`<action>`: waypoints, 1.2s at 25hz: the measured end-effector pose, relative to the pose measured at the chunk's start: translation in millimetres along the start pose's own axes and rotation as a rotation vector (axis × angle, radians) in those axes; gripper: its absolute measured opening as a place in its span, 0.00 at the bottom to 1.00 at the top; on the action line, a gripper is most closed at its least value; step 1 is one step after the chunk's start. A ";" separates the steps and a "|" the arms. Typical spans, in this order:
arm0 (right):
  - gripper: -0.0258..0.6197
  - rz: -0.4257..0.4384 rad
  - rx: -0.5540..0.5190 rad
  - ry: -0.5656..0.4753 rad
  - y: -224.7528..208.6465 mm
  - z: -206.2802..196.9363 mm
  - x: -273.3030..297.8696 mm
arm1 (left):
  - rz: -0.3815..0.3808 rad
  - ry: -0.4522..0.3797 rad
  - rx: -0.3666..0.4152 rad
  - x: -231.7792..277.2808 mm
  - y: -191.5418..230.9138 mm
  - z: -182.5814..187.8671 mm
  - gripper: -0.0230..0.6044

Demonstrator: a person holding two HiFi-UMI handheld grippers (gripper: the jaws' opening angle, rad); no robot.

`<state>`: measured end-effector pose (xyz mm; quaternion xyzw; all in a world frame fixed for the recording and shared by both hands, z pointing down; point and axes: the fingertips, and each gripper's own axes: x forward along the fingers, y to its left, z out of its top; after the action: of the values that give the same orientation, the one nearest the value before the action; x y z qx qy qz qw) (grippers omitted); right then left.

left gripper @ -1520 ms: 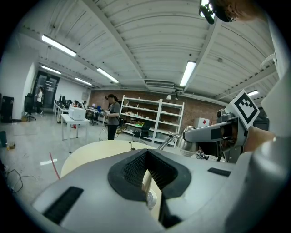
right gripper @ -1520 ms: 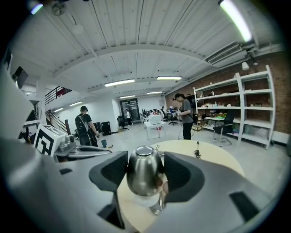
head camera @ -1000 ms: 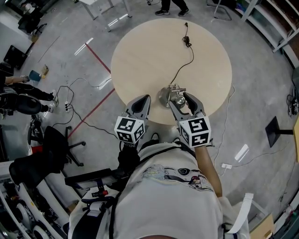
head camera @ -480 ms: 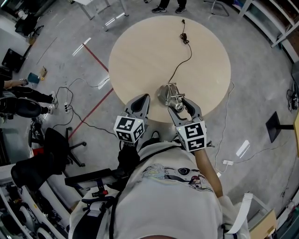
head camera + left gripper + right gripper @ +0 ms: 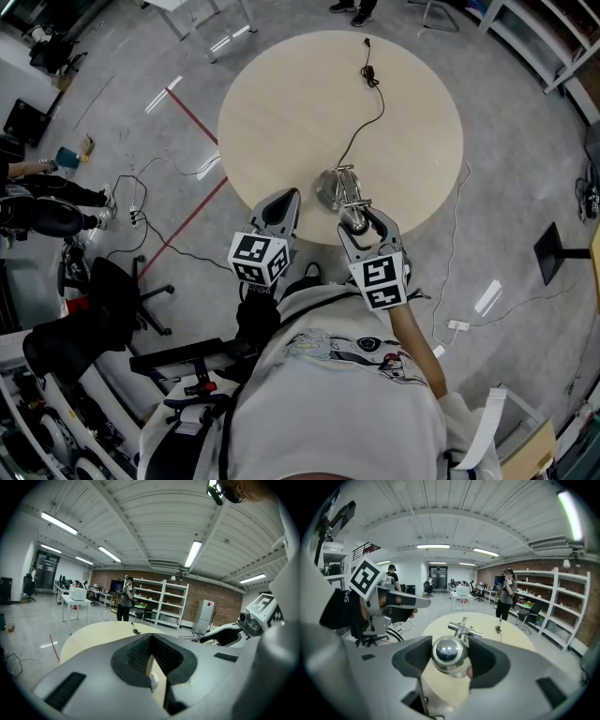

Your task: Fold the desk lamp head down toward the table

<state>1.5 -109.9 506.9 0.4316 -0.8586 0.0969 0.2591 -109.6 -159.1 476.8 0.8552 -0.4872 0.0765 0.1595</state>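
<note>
One second on, the right tongs, clenched on the lamp head, sit lower in frame, so folding looks begun; the left tongs are closed and empty.

Left gripper low in front, jaw tips together, nothing held. Round table behind, cable at far edge. Right gripper at right, desk lamp beside it. Person standing past table

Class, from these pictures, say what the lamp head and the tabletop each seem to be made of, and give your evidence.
Lamp head: probably polished, chrome-like metal; it mirrors the room. Tabletop: pale wood or wood-look laminate, matt; even beige without glare.
</note>
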 end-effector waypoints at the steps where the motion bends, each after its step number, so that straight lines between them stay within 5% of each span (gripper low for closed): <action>1: 0.43 -0.003 -0.006 0.003 0.1 -1.1 0.2 | -0.001 0.000 -0.001 0.2 -0.3 0.2 0.04; 30: 0.43 -0.041 -0.080 -0.041 7.7 -39.9 8.6 | -0.017 0.045 0.011 -3.8 -8.0 -16.0 0.04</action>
<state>5.5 -95.6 545.6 0.4404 -0.8579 0.0483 0.2604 -104.3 -146.7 489.2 0.8583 -0.4756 0.0971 0.1662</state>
